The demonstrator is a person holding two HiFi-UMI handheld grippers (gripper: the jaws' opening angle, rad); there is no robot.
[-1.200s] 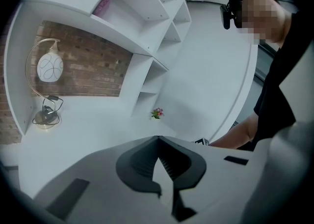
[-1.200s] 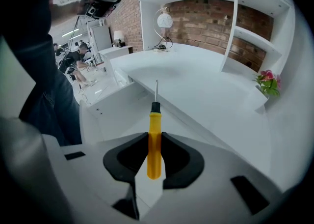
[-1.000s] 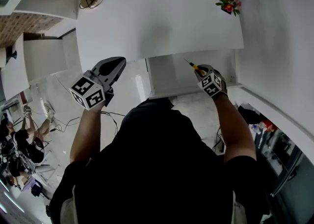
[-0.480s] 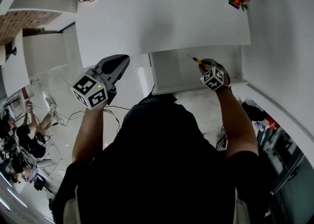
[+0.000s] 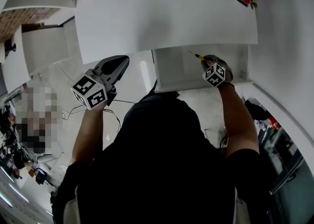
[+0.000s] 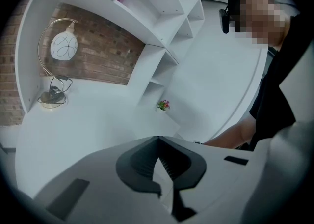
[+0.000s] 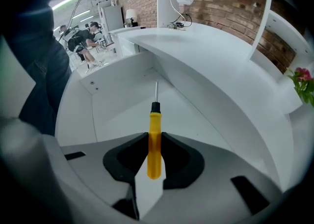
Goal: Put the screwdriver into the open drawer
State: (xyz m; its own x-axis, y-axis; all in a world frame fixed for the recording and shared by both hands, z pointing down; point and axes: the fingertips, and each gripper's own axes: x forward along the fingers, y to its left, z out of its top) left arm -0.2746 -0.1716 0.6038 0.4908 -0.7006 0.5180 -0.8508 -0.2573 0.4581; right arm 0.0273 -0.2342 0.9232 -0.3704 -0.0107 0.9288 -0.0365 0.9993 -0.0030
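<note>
Right gripper (image 7: 154, 142): you clamped the screwdriver (image 7: 154, 122) by its handle — tip aimed into the open drawer (image 7: 115, 115).
Left gripper (image 6: 158, 138): stood closed, empty, idle.

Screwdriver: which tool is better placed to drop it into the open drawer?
Right. The right tool is shut on the screwdriver and hangs over the open drawer. The left tool is shut, empty, and off to the drawer's left.
</note>
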